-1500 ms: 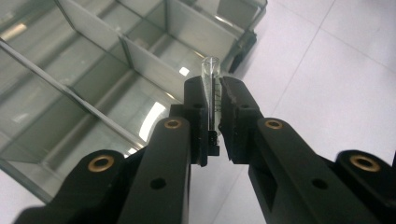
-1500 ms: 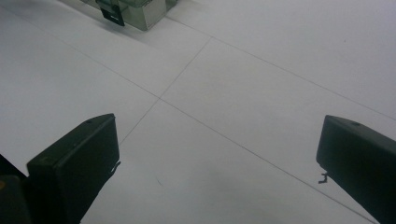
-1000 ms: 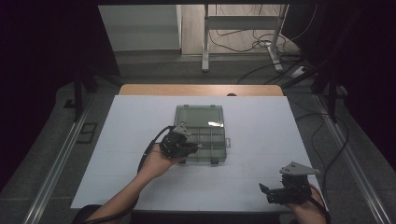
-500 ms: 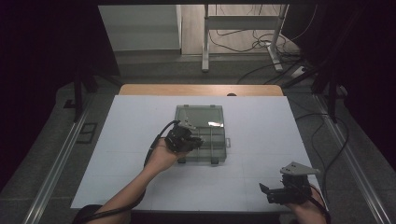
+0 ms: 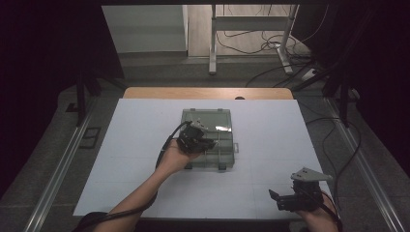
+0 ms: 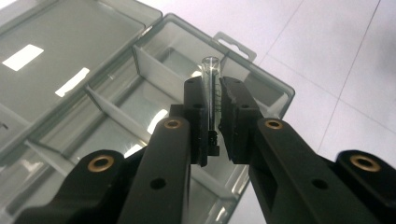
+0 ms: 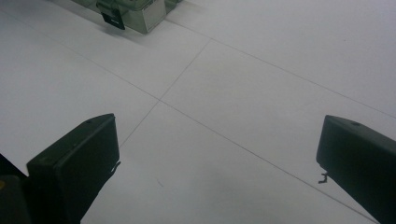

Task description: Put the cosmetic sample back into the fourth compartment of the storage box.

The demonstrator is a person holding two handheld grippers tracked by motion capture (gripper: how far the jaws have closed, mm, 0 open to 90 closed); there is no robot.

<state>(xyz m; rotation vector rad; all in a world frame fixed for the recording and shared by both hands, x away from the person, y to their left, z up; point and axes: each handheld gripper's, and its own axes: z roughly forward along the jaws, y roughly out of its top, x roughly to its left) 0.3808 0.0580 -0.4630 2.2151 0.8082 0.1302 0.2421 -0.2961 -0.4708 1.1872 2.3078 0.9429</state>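
Observation:
A clear grey compartment box [image 5: 222, 126] lies open in the middle of the white table, its lid folded back at the far side. My left gripper [image 5: 205, 144] hovers over the box's near left compartments. In the left gripper view it [image 6: 214, 100] is shut on a small clear tube [image 6: 210, 70] with a thin spring inside, held upright above a compartment of the box [image 6: 154, 88]. My right gripper [image 5: 276, 197] rests low near the table's front right edge, open, and its jaws [image 7: 215, 163] stand wide apart over bare table.
A corner of the box with a black latch [image 7: 135, 14] appears at the top of the right gripper view. The white table top [image 5: 121, 159] has thin grid lines. Beyond its far wooden edge [image 5: 208, 93] are table legs and cables on the floor.
My left gripper has moved slightly forward and right, further over the box, still holding the tube. The right gripper has stayed where it was.

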